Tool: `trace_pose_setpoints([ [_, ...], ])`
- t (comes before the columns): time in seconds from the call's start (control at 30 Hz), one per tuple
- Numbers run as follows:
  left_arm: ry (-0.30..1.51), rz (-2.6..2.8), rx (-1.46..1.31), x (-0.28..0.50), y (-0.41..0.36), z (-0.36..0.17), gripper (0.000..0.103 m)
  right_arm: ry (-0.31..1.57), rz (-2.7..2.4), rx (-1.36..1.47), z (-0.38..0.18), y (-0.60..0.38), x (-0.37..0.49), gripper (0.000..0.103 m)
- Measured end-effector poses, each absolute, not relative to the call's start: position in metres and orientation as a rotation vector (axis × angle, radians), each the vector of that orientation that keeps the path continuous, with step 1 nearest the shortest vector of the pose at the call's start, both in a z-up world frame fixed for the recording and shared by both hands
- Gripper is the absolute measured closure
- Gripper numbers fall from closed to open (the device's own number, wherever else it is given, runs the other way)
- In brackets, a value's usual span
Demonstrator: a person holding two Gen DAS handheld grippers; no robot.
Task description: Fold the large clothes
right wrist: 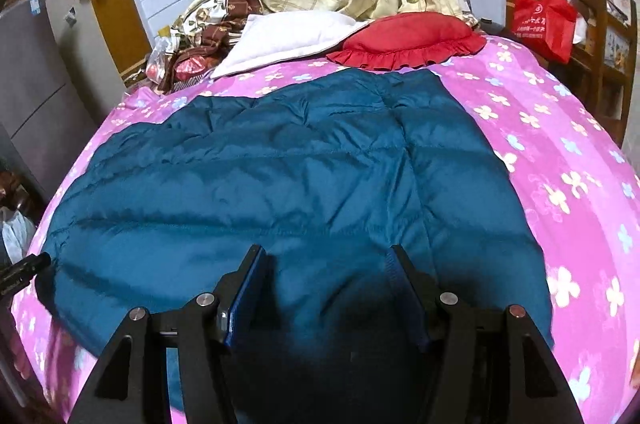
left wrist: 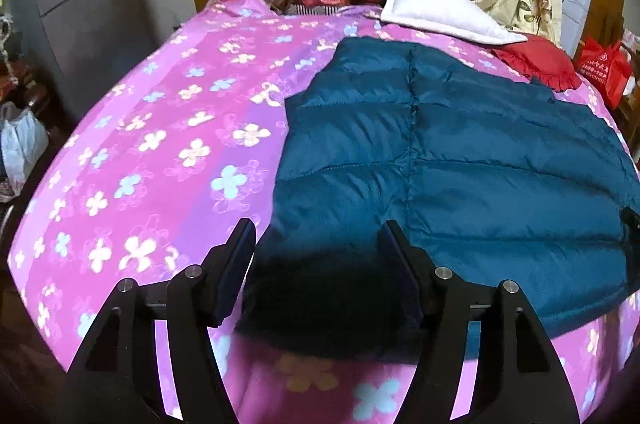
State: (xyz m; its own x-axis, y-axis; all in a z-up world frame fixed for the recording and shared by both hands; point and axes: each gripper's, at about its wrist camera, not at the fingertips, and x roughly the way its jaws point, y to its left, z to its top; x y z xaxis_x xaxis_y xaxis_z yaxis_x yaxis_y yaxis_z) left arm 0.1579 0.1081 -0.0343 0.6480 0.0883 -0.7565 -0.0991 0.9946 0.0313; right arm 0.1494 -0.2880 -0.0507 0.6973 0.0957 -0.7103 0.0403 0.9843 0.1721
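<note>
A teal down jacket [right wrist: 280, 184] lies flat on the bed [left wrist: 140, 144], just ahead of both spread, empty grippers: left gripper [left wrist: 316, 264], right gripper [right wrist: 326, 284]. The slick, puffy fabric could slip from a shallow pinch, spoiling the fold.

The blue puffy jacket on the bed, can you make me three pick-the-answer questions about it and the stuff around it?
1. Where does the blue puffy jacket lie?
A. On the pink flowered bedcover
B. On the floor
C. On a chair

2. What colour is the frilly cushion past the jacket?
A. Green
B. Red
C. Black

3. How are the left gripper and right gripper?
A. Both shut on the jacket
B. One open, one shut
C. Both open

Answers: 1 A, the jacket is spread flat on the bedcover; 2 B, the ruffled cushion is red; 3 C, each gripper's fingers stand wide apart with nothing pinched.
</note>
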Motion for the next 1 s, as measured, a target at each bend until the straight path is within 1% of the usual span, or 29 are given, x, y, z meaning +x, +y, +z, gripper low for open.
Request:
trace_pose_setpoints([
  [0.3, 0.795, 0.112, -0.026, 0.104, 0.092, -0.002, 0.038, 0.777, -0.029, 0.065, -0.04, -0.268, 0.098, 0.044],
  [0.6, 0.77, 0.092, -0.022, 0.058, 0.072, 0.019, 0.038, 0.745, -0.039, 0.048, -0.017, -0.248, 0.05, 0.044],
  [1.0, 0.741, 0.047, 0.009, 0.022, 0.045, 0.038, 0.038, 0.741, -0.029, 0.057, -0.002, -0.234, 0.014, 0.042],
])
